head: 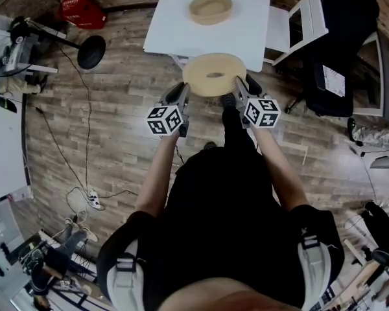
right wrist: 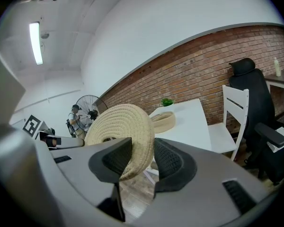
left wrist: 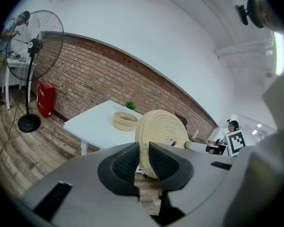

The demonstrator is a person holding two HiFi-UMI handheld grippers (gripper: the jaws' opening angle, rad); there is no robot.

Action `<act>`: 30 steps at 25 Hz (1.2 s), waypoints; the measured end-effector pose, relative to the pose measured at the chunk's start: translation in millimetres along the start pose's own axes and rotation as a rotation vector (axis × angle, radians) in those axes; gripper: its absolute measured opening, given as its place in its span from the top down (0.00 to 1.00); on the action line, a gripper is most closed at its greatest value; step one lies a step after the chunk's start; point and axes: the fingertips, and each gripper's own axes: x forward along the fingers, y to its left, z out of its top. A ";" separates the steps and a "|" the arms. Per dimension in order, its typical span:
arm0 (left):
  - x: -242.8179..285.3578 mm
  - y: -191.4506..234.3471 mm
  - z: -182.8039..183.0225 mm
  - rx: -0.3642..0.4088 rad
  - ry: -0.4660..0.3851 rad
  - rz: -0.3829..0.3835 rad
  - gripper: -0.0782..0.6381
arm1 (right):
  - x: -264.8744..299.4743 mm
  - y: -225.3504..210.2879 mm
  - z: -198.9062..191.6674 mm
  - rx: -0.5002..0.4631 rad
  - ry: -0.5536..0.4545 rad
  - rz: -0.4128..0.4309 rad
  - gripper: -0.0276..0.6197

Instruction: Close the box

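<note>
A round woven lid (head: 214,74) hangs in the air just in front of the white table (head: 175,28), held flat between both grippers. My left gripper (head: 184,94) is shut on the lid's left rim, and its pads pinch the woven edge (left wrist: 144,162). At the lid's right rim my right gripper (head: 237,91) is shut too, jaws clamped on the edge (right wrist: 141,157). The open woven box (head: 211,8) sits on the table beyond the lid, also seen small in the left gripper view (left wrist: 125,120) and the right gripper view (right wrist: 163,121).
A white chair (head: 301,24) and a black office chair (head: 340,63) stand right of the table. A floor fan (head: 45,34) and a red case (head: 82,11) are at the left, with cables across the wooden floor (head: 84,173). A brick wall (left wrist: 94,84) runs behind.
</note>
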 end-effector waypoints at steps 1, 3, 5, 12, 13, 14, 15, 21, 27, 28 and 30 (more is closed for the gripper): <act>5.4 1.9 2.4 -0.002 0.004 0.002 0.79 | 4.8 -2.8 2.6 -0.001 0.003 -0.001 0.73; 18.3 5.1 7.6 0.000 0.013 0.005 0.79 | 13.8 -9.8 8.6 -0.005 0.007 -0.003 0.73; 31.2 6.5 13.5 0.005 0.019 0.008 0.79 | 22.2 -18.6 13.2 -0.002 0.013 -0.003 0.73; 55.0 21.5 38.8 -0.019 0.006 0.047 0.79 | 57.3 -28.0 28.8 0.001 0.048 0.022 0.73; 59.2 24.4 41.4 -0.024 0.005 0.055 0.79 | 63.2 -29.7 31.1 -0.001 0.056 0.028 0.73; 63.5 27.2 43.8 -0.029 0.004 0.062 0.79 | 68.9 -31.6 32.9 -0.003 0.063 0.035 0.73; 67.7 30.2 46.2 -0.035 0.001 0.071 0.79 | 74.8 -33.5 34.5 -0.006 0.071 0.042 0.73; 94.9 46.2 61.2 -0.060 -0.002 0.126 0.79 | 112.8 -48.1 47.3 -0.005 0.119 0.076 0.73; 120.3 49.5 68.6 -0.087 0.001 0.161 0.79 | 139.3 -67.5 61.6 -0.017 0.152 0.104 0.73; 124.7 50.5 71.1 -0.089 0.001 0.167 0.79 | 144.1 -70.2 64.3 -0.019 0.157 0.111 0.73; 131.8 53.4 77.2 -0.090 0.000 0.181 0.79 | 153.1 -73.4 70.2 -0.020 0.164 0.123 0.73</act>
